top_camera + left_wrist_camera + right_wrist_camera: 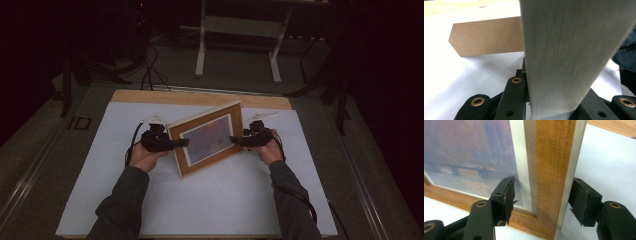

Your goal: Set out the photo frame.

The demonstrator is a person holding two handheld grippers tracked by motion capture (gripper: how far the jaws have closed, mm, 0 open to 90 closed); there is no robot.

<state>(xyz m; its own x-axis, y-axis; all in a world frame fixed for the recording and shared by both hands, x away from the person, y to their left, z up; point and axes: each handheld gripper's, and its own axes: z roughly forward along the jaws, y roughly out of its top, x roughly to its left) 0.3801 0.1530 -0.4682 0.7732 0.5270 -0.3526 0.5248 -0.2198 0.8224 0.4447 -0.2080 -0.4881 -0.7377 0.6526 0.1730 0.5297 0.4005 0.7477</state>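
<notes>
While the picture frame [209, 138] stands up on its long bottom edge in the middle of the white tabletop [200, 200], a person holds one tool at each end of it. It leans back a little, and its brown wood border goes around a white mat and a soft purple and orange painting of a bridge over water.

The left tool [181, 143] is in the person's left hand [145, 156] at the left end of the frame. In the left gripper view, the pale side edge of the frame [566, 57] runs straight up between the two black jaws, and the jaws sit tight against it, so this tool is grasping the frame. Behind it, a brown cardboard stand [487, 36] sticks out from the back of the frame and rests on the white tabletop.

The right tool [235, 139] is in the person's right hand [269, 150] at the right end of the frame. In the right gripper view, the wood side of the frame [554, 175] is between the jaws. One pad is just in front of the glass, and the other pad is just beside the pale outer edge, with a small gap. This tool is released and does not press on the frame.

A strip of bare wood [200, 96] shows at the far edge of the tabletop.
</notes>
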